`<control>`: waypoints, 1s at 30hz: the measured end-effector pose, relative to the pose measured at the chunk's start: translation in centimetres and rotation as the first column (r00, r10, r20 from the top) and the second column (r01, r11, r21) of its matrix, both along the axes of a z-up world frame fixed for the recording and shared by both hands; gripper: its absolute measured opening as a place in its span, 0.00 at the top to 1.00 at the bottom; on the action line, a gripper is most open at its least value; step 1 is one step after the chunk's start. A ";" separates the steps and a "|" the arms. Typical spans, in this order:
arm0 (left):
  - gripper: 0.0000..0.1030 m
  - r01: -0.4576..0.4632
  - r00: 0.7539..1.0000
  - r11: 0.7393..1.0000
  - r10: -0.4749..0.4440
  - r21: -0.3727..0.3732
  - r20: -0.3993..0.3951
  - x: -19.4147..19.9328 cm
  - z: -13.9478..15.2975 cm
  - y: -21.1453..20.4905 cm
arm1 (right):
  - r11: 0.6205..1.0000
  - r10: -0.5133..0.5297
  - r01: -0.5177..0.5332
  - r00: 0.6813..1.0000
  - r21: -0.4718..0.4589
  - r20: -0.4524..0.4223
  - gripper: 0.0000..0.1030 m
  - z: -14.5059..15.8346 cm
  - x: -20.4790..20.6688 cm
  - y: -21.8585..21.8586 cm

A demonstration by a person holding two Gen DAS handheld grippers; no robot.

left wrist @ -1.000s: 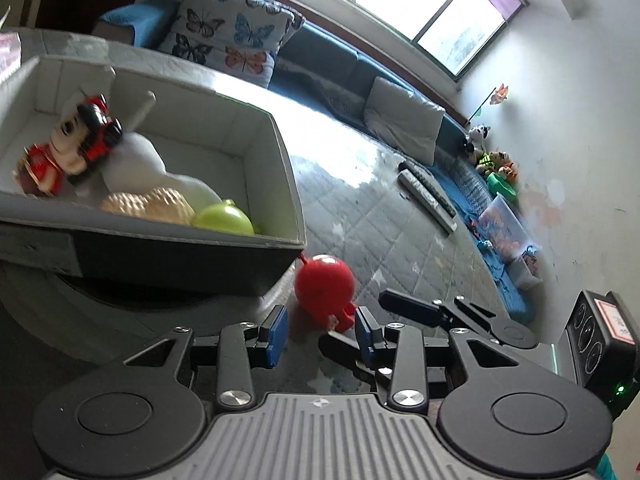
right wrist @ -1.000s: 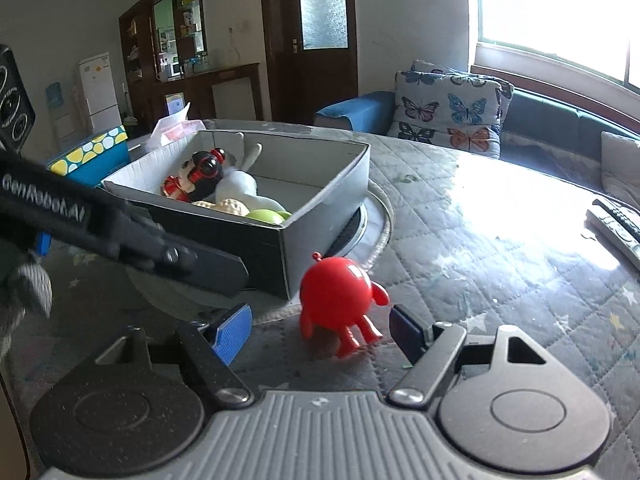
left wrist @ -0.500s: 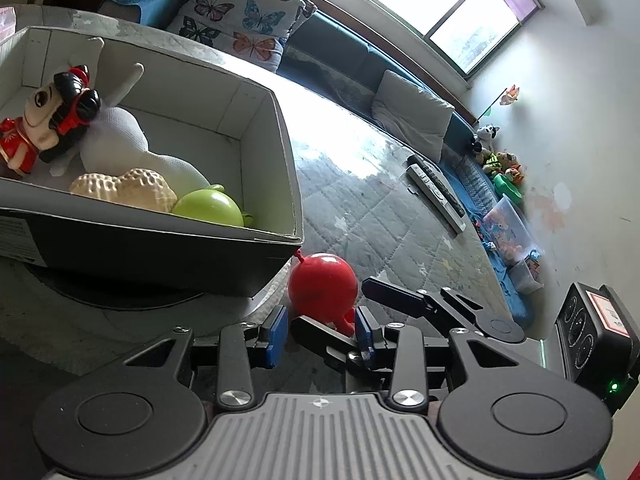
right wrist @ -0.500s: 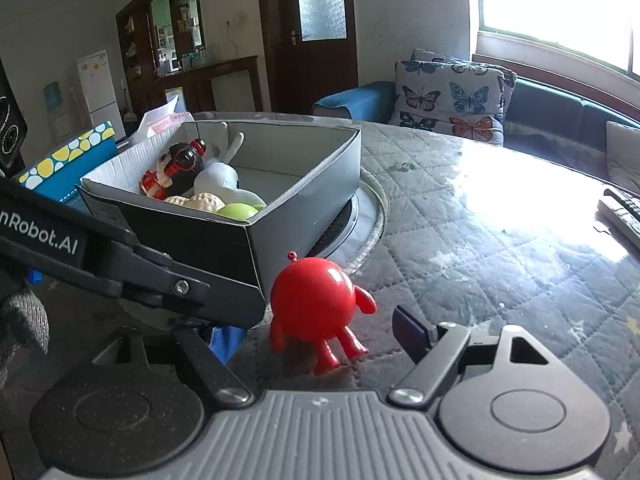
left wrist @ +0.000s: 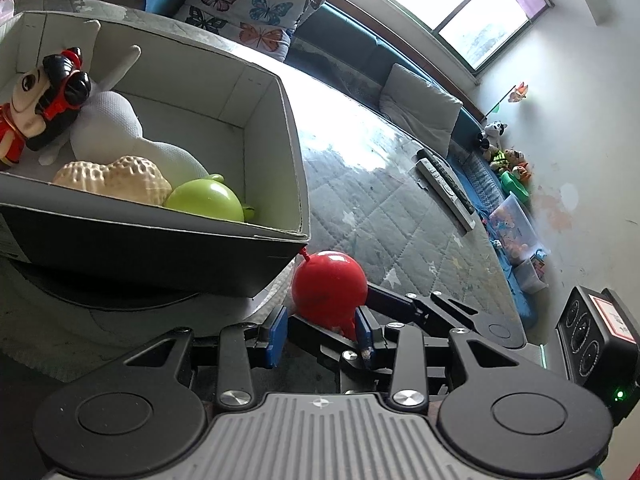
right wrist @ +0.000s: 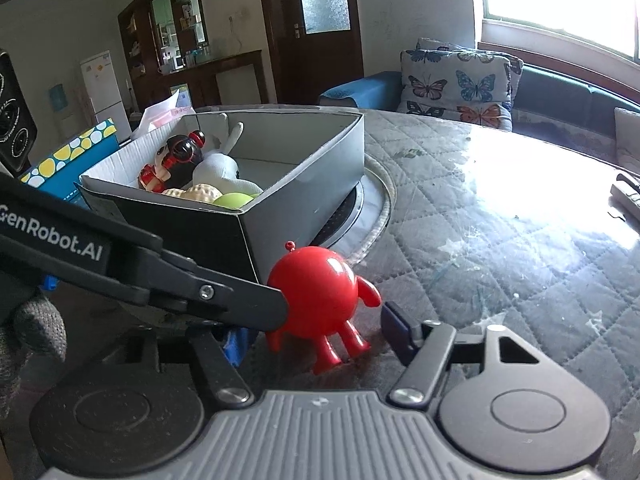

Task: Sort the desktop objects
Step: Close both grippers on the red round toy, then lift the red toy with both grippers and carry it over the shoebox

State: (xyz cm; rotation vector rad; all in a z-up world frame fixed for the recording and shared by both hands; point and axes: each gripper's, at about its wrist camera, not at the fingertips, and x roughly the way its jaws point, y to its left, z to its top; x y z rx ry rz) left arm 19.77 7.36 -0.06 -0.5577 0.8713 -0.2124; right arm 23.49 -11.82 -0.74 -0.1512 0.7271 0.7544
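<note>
Red toy figure (left wrist: 328, 284) sits on the quilted tabletop (left wrist: 384, 216) at 12 o'clock from the left claw (left wrist: 320, 330) — blue pads apart, toy's feet just between the tips, not clamped. Grey box (left wrist: 276, 120) with other toys lies at 10 o'clock, corner just beside the toy.

Right wrist view: same toy (right wrist: 316, 288) at 12 o'clock of the right claw (right wrist: 316, 338), pads wide apart on either side — upright, legs toward the camera. Left claw's finger crosses in from 9 o'clock, touching its side. Both near; right looks better placed.
</note>
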 end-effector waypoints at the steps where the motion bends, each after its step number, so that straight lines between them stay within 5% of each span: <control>1: 0.62 0.000 1.000 1.000 0.000 0.000 -0.001 0.0 0.0 0.0 | 1.000 0.001 -0.001 1.000 0.002 -0.002 0.42 0.0 -0.1 0.0; 30: 0.62 0.119 0.992 0.991 -0.122 0.064 0.041 -4.1 1.0 -0.9 | 0.999 0.031 -0.031 0.999 0.024 -0.019 0.48 0.2 -5.2 -1.3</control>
